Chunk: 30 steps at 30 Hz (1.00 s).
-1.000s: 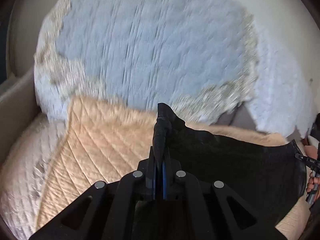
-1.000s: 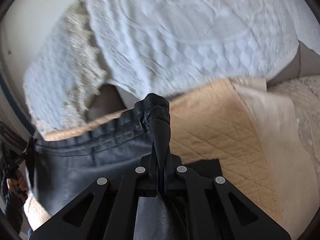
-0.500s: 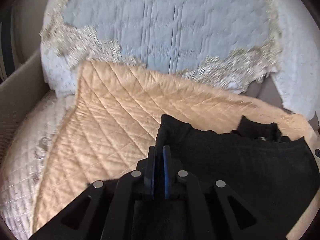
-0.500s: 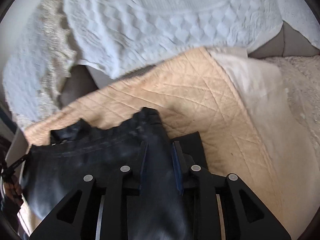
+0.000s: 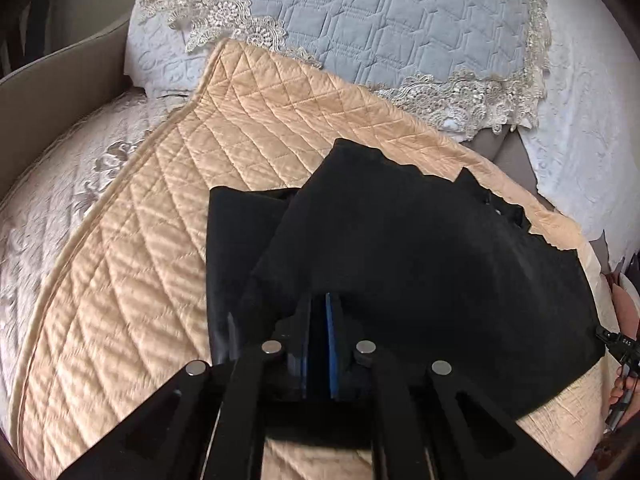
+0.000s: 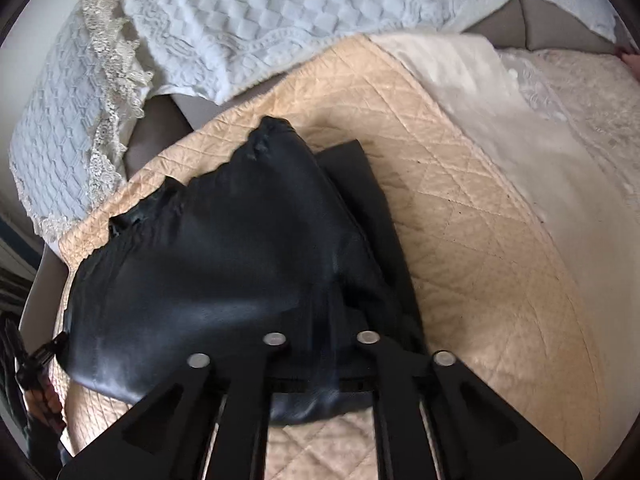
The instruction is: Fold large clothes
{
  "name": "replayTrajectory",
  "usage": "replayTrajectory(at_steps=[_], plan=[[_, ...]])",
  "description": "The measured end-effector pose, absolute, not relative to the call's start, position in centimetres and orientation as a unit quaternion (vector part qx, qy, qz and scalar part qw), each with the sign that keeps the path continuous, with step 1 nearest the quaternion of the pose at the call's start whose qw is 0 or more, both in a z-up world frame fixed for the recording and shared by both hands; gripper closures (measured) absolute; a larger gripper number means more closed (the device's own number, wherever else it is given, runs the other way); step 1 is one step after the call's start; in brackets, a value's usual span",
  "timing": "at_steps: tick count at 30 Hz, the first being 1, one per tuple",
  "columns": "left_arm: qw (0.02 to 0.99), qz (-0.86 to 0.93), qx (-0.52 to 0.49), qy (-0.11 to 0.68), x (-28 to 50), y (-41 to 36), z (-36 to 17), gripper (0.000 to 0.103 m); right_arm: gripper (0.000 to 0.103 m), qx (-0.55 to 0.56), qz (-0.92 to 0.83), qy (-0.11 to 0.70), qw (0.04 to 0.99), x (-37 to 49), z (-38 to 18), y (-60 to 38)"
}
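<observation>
Black fabric of a large, leather-like garment (image 5: 420, 248) lies in a heap on a peach quilted cover (image 5: 160, 240) spread over a bed or sofa; which of the two it is cannot be told from these views. In the left wrist view the garment sits toward the right half of the cover, its ragged top edge just short of the cover's far edge, with a flatter dark layer (image 5: 232, 240) showing beneath it on the left. The left gripper (image 5: 322, 340) has its blue-padded fingers (image 5: 330, 344) pressed nearly together, and whether any cloth is pinched between them cannot be told, since the black fabric begins right at their tips. In the right wrist view the same garment (image 6: 224, 264) shows a dull sheen and a bunched waistband corner (image 6: 276, 128) pointing toward the far edge of the cover (image 6: 480, 240). The right gripper (image 6: 322, 356) has its jaws parted and opening, with a fold of the garment lying loose between them, blurred and not pressed. Beyond the cover rests a pale blue quilted pillow with lace trim (image 5: 360, 28) and a white textured spread (image 6: 320, 12). A hand (image 5: 628, 384) shows at the right edge of the left view.
</observation>
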<state>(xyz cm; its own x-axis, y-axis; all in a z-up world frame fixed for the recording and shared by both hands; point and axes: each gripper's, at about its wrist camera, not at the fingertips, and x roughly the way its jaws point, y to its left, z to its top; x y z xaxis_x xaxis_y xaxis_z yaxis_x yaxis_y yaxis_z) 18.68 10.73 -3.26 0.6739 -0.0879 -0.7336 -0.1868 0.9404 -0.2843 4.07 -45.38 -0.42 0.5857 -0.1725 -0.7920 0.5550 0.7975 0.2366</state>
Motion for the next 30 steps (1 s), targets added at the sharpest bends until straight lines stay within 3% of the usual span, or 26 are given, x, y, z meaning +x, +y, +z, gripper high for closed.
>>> replayTrajectory(at_steps=[2, 3, 4, 6, 19, 26, 28, 29, 30], plan=[[0.901, 0.019, -0.179, 0.394, 16.4, 10.4, -2.7, 0.086, 0.053, 0.263, -0.196, 0.385, 0.863, 2.2, 0.1, -43.9], [0.903, 0.013, -0.187, 0.387, 15.1, 10.1, -2.4, 0.071, 0.048, 0.273, -0.195, 0.381, 0.862, 1.4, 0.2, -43.2], [0.903, 0.005, -0.194, 0.384, 13.9, 9.9, -2.3, 0.057, 0.047, 0.284, -0.196, 0.381, 0.858, 0.8, 0.0, -42.8], [0.897, 0.004, -0.200, 0.394, 11.9, 9.2, -2.8, 0.045, 0.045, 0.320, -0.189, 0.388, 0.843, -0.7, -1.3, -42.1], [0.857, 0.058, -0.328, 0.394, 14.8, 12.0, -5.7, 0.040, 0.044, 0.434, -0.214, 0.309, 0.819, -0.7, -3.3, -46.3], [0.877, 0.103, -0.278, 0.377, 16.5, 11.0, -5.9, 0.044, 0.044, 0.430, -0.245, 0.303, 0.815, 0.3, -3.6, -46.5], [0.879, 0.129, -0.238, 0.392, 17.1, 10.3, -5.7, 0.056, 0.056, 0.424, -0.269, 0.312, 0.807, 0.5, -3.3, -46.5], [0.882, 0.135, -0.218, 0.396, 17.4, 9.8, -5.3, 0.061, 0.071, 0.425, -0.276, 0.315, 0.802, 0.6, -3.2, -46.7], [0.883, 0.139, -0.204, 0.398, 17.6, 9.5, -5.0, 0.069, 0.077, 0.432, -0.275, 0.314, 0.800, 0.5, -3.2, -46.9]])
